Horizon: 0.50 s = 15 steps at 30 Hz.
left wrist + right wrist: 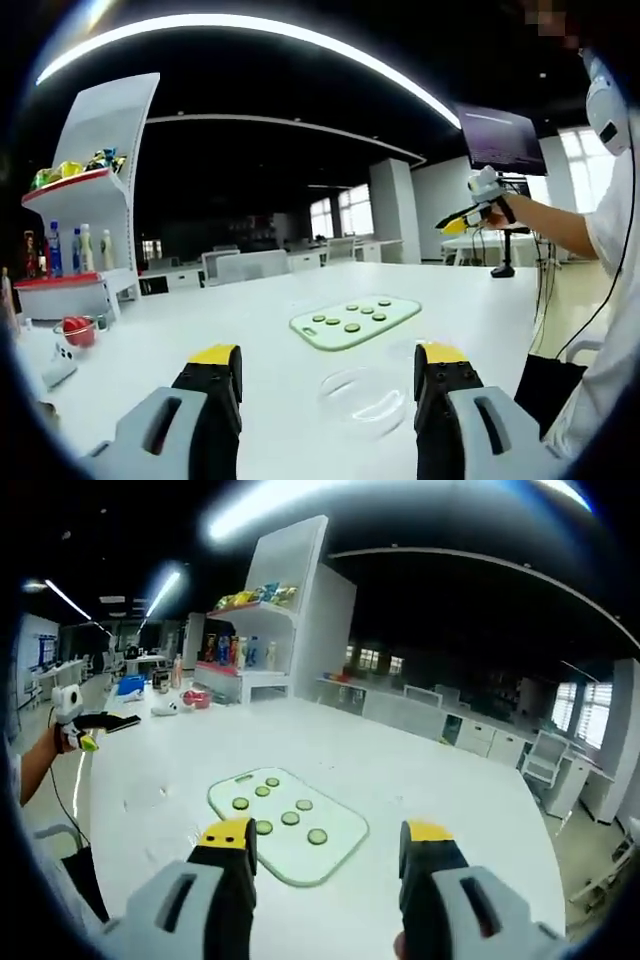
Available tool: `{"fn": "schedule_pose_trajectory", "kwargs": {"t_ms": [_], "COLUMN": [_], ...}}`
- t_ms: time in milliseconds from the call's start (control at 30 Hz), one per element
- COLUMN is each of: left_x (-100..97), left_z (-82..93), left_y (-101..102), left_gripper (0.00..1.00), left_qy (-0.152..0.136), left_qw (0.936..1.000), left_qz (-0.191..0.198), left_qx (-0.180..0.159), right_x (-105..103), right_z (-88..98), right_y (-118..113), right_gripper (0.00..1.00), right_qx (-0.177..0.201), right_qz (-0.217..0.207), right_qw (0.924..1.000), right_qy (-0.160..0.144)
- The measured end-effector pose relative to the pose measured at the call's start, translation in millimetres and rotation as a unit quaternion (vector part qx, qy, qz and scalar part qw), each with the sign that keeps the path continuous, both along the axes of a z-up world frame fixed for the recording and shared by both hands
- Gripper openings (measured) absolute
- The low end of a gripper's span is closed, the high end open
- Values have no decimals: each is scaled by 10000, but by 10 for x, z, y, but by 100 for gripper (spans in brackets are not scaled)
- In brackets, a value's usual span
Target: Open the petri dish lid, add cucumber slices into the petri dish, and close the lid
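A clear petri dish (364, 396) with its lid on lies on the white table (200, 320), between the jaws of my left gripper (328, 362), which is open and holds nothing. Beyond it lies a pale green cutting board (355, 321) carrying several cucumber slices (352, 327). In the right gripper view the same board (290, 827) and slices (317, 836) sit just ahead of my right gripper (328, 836), open and hovering above the table. The right gripper (468, 214) also shows raised at the far right, in a person's hand.
A white shelf unit (95, 200) with bottles and snack bags stands at the table's far left end. A red object in a clear bowl (78, 331) sits near it. A person's arm and body (600, 240) are on the right. The left gripper (85, 730) shows at the left.
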State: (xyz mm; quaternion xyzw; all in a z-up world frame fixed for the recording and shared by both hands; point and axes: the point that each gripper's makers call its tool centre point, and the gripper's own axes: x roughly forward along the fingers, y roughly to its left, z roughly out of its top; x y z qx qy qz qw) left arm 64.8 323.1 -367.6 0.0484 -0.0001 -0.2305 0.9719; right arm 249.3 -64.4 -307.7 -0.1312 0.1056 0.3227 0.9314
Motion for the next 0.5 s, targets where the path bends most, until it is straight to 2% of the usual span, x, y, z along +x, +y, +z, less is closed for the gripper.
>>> {"fn": "schedule_pose_trajectory", "kwargs": {"t_ms": [233,500], "left_x": [3,26], "left_z": [-13,-20], "left_y": [17,29], "left_gripper": [70,70], "left_qy": [52,99], "left_qw": [10000,9999], "left_qz": [25,44], "left_qx": [16,56], "right_x": [194,346], "right_z": [-138,-522], "right_y": [149,319], "right_gripper": [57,56], "right_qx": [-21,-175], "right_qz": [134,283], "right_qw": [9997,9980], "right_qy": [202,530]}}
